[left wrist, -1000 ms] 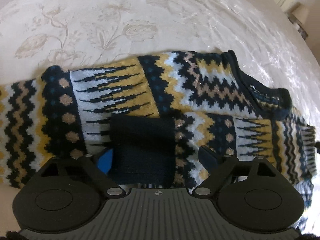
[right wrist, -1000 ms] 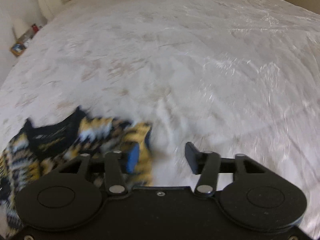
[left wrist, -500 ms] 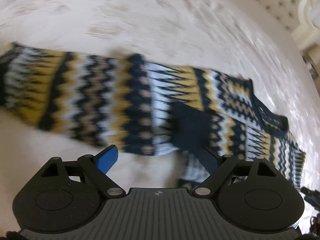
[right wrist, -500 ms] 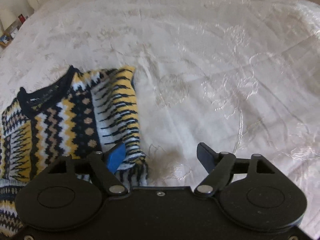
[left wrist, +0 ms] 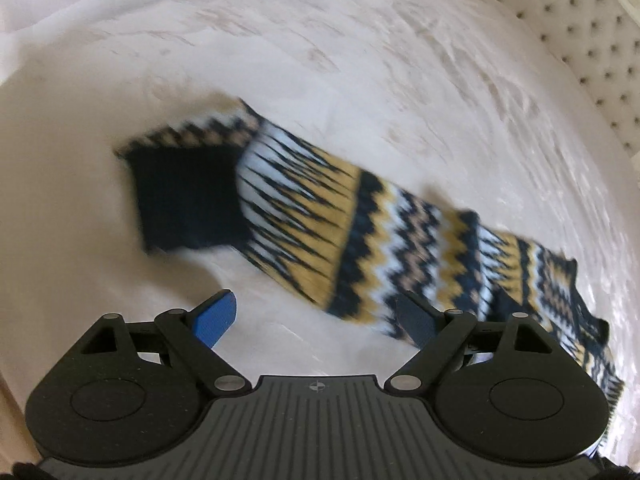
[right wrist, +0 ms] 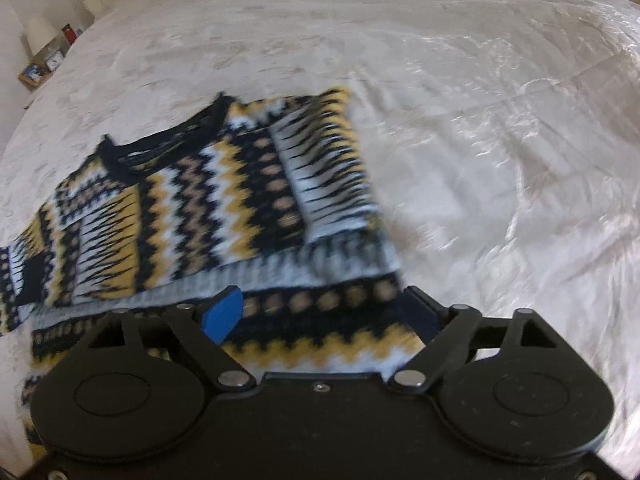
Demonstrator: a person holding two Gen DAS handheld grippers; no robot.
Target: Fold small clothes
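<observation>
A patterned knit sweater (left wrist: pixel 340 216) in navy, yellow, white and tan lies flat on the bed, running from a plain navy band (left wrist: pixel 188 200) at its far left end down to the lower right. My left gripper (left wrist: pixel 316 320) hovers open over its near edge, and only bedspread shows between the fingers. In the right wrist view the sweater (right wrist: pixel 192 208) shows its navy neckline (right wrist: pixel 160 148), with a folded-in part lying on the body. My right gripper (right wrist: pixel 320 312) hangs over the lower part. Its jaws are opening, with fabric beneath them but not pinched.
The cream bedspread (right wrist: pixel 480 120) with a faint floral weave spreads all around the sweater. A tufted headboard (left wrist: pixel 580 40) rises at the far right in the left wrist view. A bedside table (right wrist: pixel 40 64) with a lamp and framed pictures stands at the far left in the right wrist view.
The left gripper has left the navy cuff it stood over and swept along the sweater, rolling as it went. The right gripper has moved over the sweater and its jaws have widened.
</observation>
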